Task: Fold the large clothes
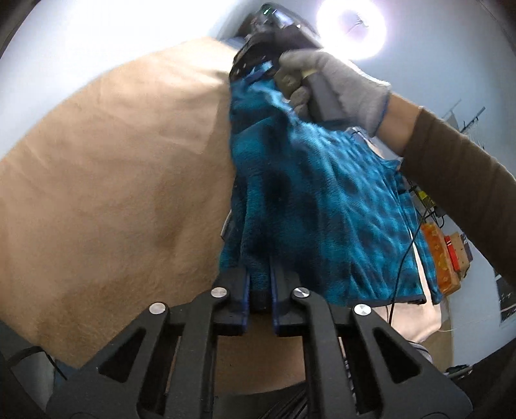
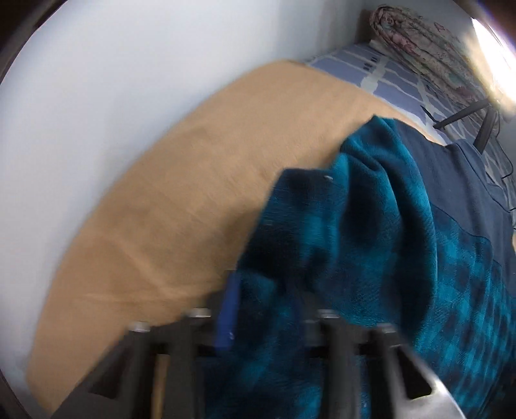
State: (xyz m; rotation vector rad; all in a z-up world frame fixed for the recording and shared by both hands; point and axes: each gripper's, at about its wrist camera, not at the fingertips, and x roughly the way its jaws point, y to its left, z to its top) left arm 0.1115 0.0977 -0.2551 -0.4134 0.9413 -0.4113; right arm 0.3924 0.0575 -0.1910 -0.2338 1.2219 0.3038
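Note:
A teal and dark plaid fleece garment (image 1: 306,199) is stretched in the air above a tan blanket (image 1: 113,193). At the bottom of the left wrist view, my left gripper (image 1: 260,287) is shut on one edge of the fleece. At the top of that view, a grey-gloved hand (image 1: 338,83) holds my right gripper (image 1: 254,69), which pinches the other end. The right wrist view is blurred. There the garment (image 2: 371,241), with its dark navy lining showing, bunches between the fingers of the right gripper (image 2: 267,319) over the tan blanket (image 2: 193,180).
A ring light (image 1: 351,29) glares on the white wall. Beyond the blanket lie a blue striped sheet (image 2: 380,71), a folded floral quilt (image 2: 419,42) and black tripod legs (image 2: 461,116). A brown sleeve (image 1: 451,161) crosses at the right, above an orange object (image 1: 435,258).

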